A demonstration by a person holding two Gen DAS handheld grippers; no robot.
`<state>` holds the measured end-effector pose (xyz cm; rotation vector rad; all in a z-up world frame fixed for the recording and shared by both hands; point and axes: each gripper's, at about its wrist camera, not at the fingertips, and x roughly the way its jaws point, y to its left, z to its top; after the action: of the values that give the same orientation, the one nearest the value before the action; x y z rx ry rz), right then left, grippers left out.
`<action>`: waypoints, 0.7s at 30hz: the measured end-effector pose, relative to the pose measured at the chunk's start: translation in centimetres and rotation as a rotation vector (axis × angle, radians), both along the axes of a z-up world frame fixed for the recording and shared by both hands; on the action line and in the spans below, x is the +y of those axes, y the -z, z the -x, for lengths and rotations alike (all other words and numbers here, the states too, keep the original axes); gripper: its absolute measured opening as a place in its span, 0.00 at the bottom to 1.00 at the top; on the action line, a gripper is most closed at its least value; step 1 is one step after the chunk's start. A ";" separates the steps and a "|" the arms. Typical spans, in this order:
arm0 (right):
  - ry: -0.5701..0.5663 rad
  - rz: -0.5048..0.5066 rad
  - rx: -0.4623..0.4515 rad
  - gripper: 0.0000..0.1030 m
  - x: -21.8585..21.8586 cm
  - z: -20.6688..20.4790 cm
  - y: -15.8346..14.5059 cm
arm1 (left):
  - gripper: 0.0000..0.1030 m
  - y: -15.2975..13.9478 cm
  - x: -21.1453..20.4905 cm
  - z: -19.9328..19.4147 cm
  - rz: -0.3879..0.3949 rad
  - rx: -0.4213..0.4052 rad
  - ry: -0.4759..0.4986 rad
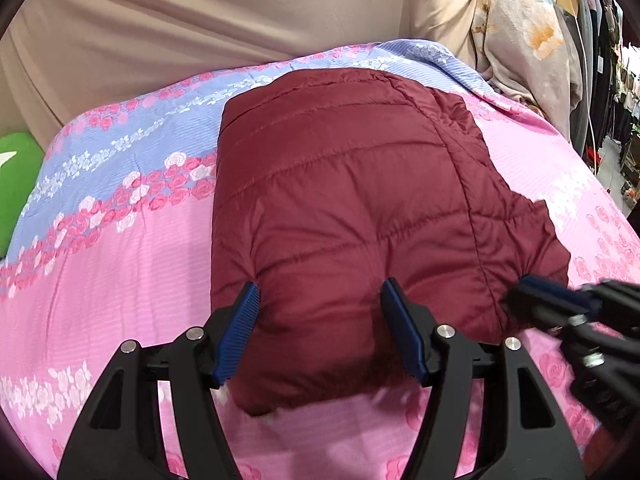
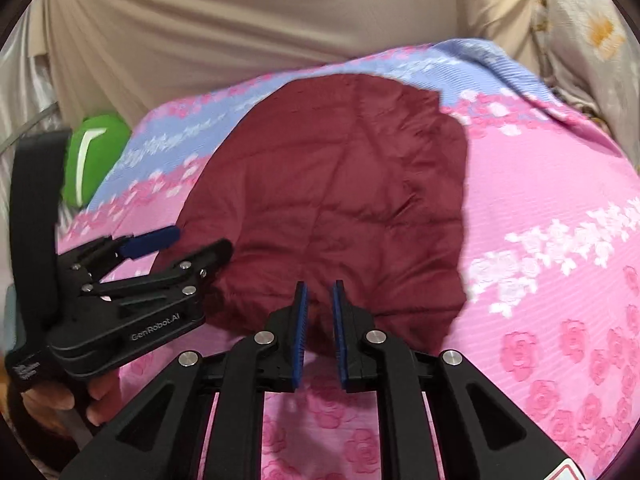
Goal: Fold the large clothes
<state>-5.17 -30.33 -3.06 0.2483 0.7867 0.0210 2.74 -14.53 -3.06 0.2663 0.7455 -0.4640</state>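
Observation:
A dark red quilted jacket (image 1: 340, 184) (image 2: 340, 184) lies folded into a thick bundle on a pink and blue floral bedspread (image 1: 120, 260) (image 2: 540, 200). My left gripper (image 1: 320, 284) (image 2: 202, 240) straddles the bundle's near left corner. Its jaws stand wide, the pads press into the padded fabric, and creases run out from the fingertips. My right gripper (image 2: 320, 286) (image 1: 524, 292) is nearly shut on the jacket's near edge, with dark red fabric in the narrow gap between its pads. It looks blurred in the left wrist view.
A green cushion (image 1: 20, 184) (image 2: 96, 152) sits at the bed's left edge. Beige cloth (image 1: 200, 20) hangs behind the bed, with pale floral fabric (image 1: 528, 40) and hanging clothes (image 1: 600, 60) at the right. A person's hand (image 2: 60, 400) holds the left gripper.

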 end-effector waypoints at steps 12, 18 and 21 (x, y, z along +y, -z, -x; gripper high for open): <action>0.044 -0.004 -0.049 0.08 -1.4 0.2 -2.4 | 0.62 -1.4 2.2 1.1 0.062 0.020 -0.003; 0.149 0.018 -0.152 0.09 -4.9 -4.8 -6.2 | 0.64 -5.1 -0.4 -2.3 0.095 -0.047 0.010; 0.168 -0.010 -0.098 0.09 -6.0 -8.7 -4.6 | 0.64 -4.0 -2.6 -5.0 0.065 -0.006 0.001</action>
<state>3.55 -36.37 1.52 0.3200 0.6663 -0.1206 7.69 -17.09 0.93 0.2067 0.7232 -0.4871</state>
